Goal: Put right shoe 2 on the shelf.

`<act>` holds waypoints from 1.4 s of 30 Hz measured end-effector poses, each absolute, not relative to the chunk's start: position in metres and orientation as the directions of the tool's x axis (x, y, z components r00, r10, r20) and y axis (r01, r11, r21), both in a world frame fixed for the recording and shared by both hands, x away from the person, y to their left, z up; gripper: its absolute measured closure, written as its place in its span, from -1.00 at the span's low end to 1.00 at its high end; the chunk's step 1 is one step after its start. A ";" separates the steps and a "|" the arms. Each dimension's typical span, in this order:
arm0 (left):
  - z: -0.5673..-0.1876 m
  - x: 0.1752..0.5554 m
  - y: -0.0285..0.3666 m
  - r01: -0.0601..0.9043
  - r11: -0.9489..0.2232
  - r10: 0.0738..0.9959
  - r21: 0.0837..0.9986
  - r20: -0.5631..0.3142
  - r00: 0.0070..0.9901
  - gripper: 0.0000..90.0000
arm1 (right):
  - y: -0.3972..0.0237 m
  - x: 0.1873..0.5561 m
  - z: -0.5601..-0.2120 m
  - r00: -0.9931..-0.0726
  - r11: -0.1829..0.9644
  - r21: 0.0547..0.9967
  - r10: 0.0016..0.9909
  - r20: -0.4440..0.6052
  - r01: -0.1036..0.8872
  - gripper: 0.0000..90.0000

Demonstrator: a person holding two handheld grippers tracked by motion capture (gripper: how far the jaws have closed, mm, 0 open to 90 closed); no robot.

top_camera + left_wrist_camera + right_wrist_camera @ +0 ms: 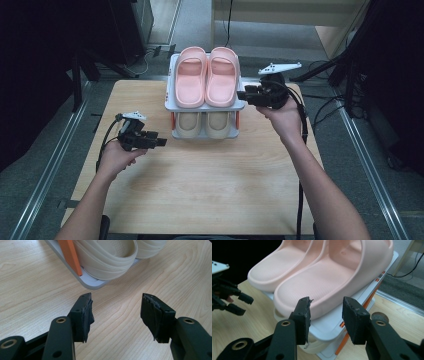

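Starting at the left of the high view, we hold the left gripper [161,142] low over the bare wooden table [210,185], its jaws spread wide with nothing between them. In the left gripper view those jaws point at a patch of plain wood, and ahead of them, up and slightly to their left, sits the corner of the white shoe rack [91,283] with an orange upright post [71,255] rising from its base. Just behind that post lie the beige slippers [110,258] on the lower shelf; the post stands between the left jaw and the nearer beige slipper.

Moving right, the rack [172,105] stands at the far middle of the table, and the pink slippers [206,75] rest side by side on its top shelf, directly above the beige pair [204,124].

Further right, the right gripper [242,94] hovers at the rack's right edge, level with the top shelf. Its jaws are partly open and grip nothing. In the right gripper view the nearer pink slipper [329,275] lies just ahead of and above the jaw tips, its sole edge close to them but apart. Below the jaws juts the white shelf edge [329,330], and the left gripper [235,303] shows far off to their left.
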State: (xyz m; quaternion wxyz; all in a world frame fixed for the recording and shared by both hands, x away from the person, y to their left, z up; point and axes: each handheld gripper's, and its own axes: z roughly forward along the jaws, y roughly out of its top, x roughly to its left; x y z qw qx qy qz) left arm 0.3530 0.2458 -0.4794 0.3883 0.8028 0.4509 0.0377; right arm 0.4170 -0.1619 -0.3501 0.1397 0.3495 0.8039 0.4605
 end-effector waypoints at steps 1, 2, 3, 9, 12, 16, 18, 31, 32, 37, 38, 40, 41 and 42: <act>-0.480 0.353 0.246 0.695 -0.292 0.754 0.658 -0.289 0.590 -0.05 | -0.163 0.415 -0.353 -0.721 0.332 0.839 0.685 0.100 0.431 0.29; -0.480 0.353 0.246 0.695 -0.292 0.754 0.657 -0.289 0.590 -0.05 | -0.165 0.413 -0.356 -0.728 0.333 0.841 0.678 0.100 0.426 0.28; -0.480 0.353 0.246 0.694 -0.293 0.755 0.657 -0.287 0.590 -0.05 | -0.167 0.411 -0.359 -0.732 0.334 0.842 0.674 0.100 0.423 0.27; -0.480 0.353 0.247 0.694 -0.292 0.754 0.658 -0.288 0.590 -0.05 | -0.174 0.398 -0.379 -0.748 0.350 0.845 0.658 0.085 0.404 0.24; -0.480 0.353 0.247 0.694 -0.298 0.753 0.656 -0.285 0.593 -0.05 | -0.178 0.390 -0.389 -0.755 0.345 0.849 0.650 0.092 0.400 0.21; -0.480 0.353 0.246 0.699 -0.294 0.755 0.652 -0.290 0.588 -0.05 | -0.185 0.380 -0.401 -0.760 0.338 0.856 0.643 0.095 0.392 0.20; -0.481 0.353 0.246 0.699 -0.296 0.754 0.651 -0.289 0.589 -0.05 | -0.188 0.376 -0.407 -0.758 0.329 0.860 0.644 0.099 0.392 0.20; -0.482 0.354 0.245 0.699 -0.303 0.754 0.648 -0.287 0.592 -0.05 | -0.198 0.360 -0.447 -0.745 0.318 0.863 0.660 0.096 0.393 0.18; -0.482 0.354 0.245 0.699 -0.303 0.753 0.647 -0.286 0.592 -0.05 | -0.198 0.359 -0.449 -0.744 0.316 0.865 0.662 0.094 0.390 0.18; -0.482 0.354 0.245 0.698 -0.306 0.752 0.648 -0.285 0.595 -0.06 | -0.202 0.357 -0.459 -0.722 0.322 0.855 0.687 0.083 0.405 0.17; -0.482 0.354 0.245 0.697 -0.307 0.751 0.648 -0.285 0.596 -0.06 | -0.203 0.357 -0.460 -0.715 0.323 0.856 0.695 0.075 0.405 0.16; -0.482 0.354 0.245 0.698 -0.307 0.750 0.647 -0.287 0.596 -0.06 | -0.206 0.359 -0.466 -0.691 0.328 0.849 0.720 0.060 0.415 0.16; -0.482 0.354 0.244 0.697 -0.308 0.750 0.647 -0.286 0.597 -0.06 | -0.208 0.360 -0.469 -0.682 0.321 0.844 0.728 0.070 0.429 0.17; -0.482 0.354 0.244 0.698 -0.307 0.750 0.647 -0.286 0.596 -0.06 | -0.209 0.361 -0.471 -0.676 0.320 0.841 0.733 0.071 0.435 0.16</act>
